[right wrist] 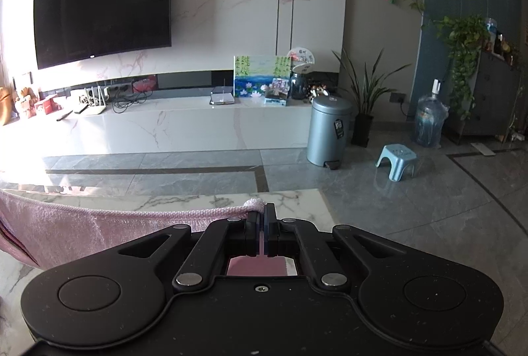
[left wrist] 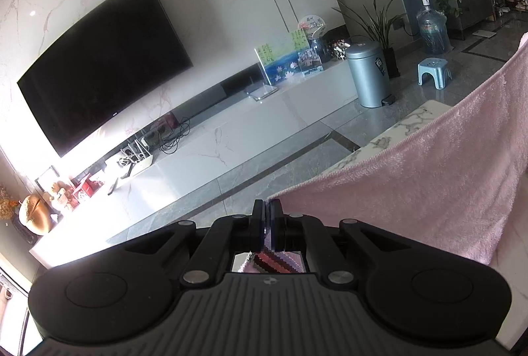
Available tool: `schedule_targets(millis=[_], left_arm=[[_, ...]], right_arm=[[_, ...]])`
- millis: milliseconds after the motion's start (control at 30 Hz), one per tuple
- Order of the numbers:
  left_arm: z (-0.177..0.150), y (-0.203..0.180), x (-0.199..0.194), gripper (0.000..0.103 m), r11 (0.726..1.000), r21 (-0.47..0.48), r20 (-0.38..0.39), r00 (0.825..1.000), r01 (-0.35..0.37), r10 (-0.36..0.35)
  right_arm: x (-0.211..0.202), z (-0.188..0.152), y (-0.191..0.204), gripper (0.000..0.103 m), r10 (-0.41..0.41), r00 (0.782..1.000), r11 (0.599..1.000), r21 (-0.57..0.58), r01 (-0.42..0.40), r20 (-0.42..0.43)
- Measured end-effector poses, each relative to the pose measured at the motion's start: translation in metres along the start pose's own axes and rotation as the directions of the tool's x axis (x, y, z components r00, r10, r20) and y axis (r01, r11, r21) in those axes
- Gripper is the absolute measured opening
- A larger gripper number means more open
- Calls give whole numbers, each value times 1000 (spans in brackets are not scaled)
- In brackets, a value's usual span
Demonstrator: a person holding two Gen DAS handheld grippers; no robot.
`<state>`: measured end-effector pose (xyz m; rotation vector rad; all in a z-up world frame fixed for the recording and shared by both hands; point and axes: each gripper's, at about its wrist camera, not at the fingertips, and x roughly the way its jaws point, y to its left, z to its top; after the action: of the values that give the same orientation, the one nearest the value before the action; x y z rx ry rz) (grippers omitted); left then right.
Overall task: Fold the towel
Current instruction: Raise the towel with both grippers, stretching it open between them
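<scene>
Right now the biggest thing ahead of you is the dark television [right wrist: 102, 6] on the marble wall, with the long white TV cabinet [right wrist: 184, 128] running beneath it. Below that, closer to you, sits the marble counter [right wrist: 184, 201], its white veined top showing past the cloth in both views.

Your pink towel [left wrist: 445, 164] hangs between your two tools, lifted off the counter along its upper edge. In the left wrist view it stretches from the fingertips up and away to the right edge of the frame, drooping below that taut hem. In the right wrist view the towel [right wrist: 66, 227] runs off to the left, its corded hem sagging slightly over the counter.

Your left hand-held gripper [left wrist: 267, 207] has its jaws pressed together on a corner of the towel, with cloth visible between the pads lower down. Your right hand-held gripper [right wrist: 261, 210] is likewise clamped on the opposite corner, a small loop of pink hem bunched just above its tips.

Farther off on the grey tiled floor stand a blue-grey pedal bin [right wrist: 330, 131], a water jug [right wrist: 429, 121] and a small blue stool [right wrist: 396, 161], well apart from the counter.
</scene>
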<state>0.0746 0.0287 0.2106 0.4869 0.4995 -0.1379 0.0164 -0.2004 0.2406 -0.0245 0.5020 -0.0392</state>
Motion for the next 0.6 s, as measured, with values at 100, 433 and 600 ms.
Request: schedule_targets(millis=[100, 433, 600], left_arm=[[12, 5, 9, 2, 1000, 10, 12, 1000, -19, 19], [54, 24, 44, 2, 994, 34, 42, 994, -106, 105], [75, 32, 59, 2, 987, 44, 75, 986, -155, 152]], right_arm=[[5, 17, 0, 1, -10, 1000, 1000, -24, 11, 27], [53, 75, 10, 1, -44, 994, 989, -139, 59, 104], [78, 106, 12, 1, -57, 986, 982, -169, 84, 154]])
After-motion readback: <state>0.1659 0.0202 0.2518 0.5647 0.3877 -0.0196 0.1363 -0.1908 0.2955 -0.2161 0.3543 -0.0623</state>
